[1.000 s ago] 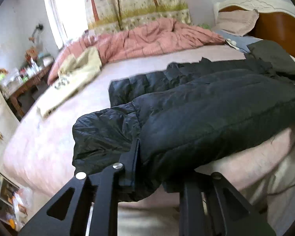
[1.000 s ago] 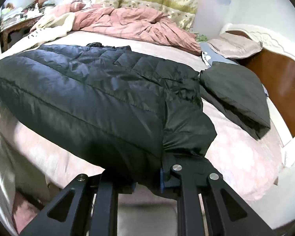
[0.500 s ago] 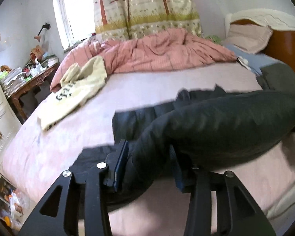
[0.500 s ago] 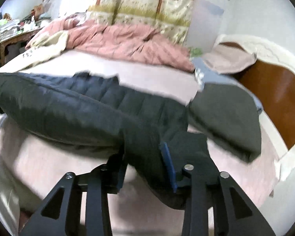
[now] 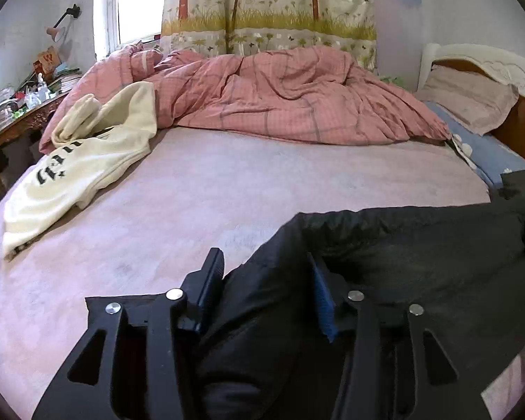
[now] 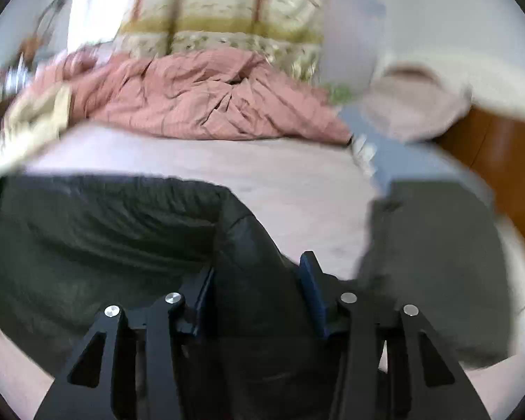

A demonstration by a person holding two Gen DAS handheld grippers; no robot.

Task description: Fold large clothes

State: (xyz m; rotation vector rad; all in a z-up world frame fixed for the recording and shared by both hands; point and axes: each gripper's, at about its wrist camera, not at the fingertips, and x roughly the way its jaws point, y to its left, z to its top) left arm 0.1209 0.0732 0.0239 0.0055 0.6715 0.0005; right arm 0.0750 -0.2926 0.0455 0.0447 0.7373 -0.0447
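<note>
- Right now the black puffer jacket point(image 5: 420, 262) lies across the near edge of the bed point(image 5: 227, 192), its bulk toward 3 o'clock in the left wrist view and toward 9 o'clock in the right.
- Left gripper point(image 5: 266, 280): its jaws have just been opening and stand about half wide, with a fold of the jacket bunched between them; whether the pads still press on it, I cannot tell.
- Right gripper point(image 6: 259, 276): likewise just been opening, about half wide, jacket fabric filling the gap; that picture is blurred, so the grip is unclear.
- A dark grey folded garment point(image 6: 437, 262) lies at 3 o'clock of the right gripper, near the wooden headboard point(image 6: 497, 147).
- At 12 o'clock a rumpled pink duvet point(image 5: 280, 98) is heaped under the patterned curtain point(image 5: 269, 3).
- At 10 o'clock a cream sweatshirt point(image 5: 73, 168) with dark lettering sprawls on the sheet.
</note>
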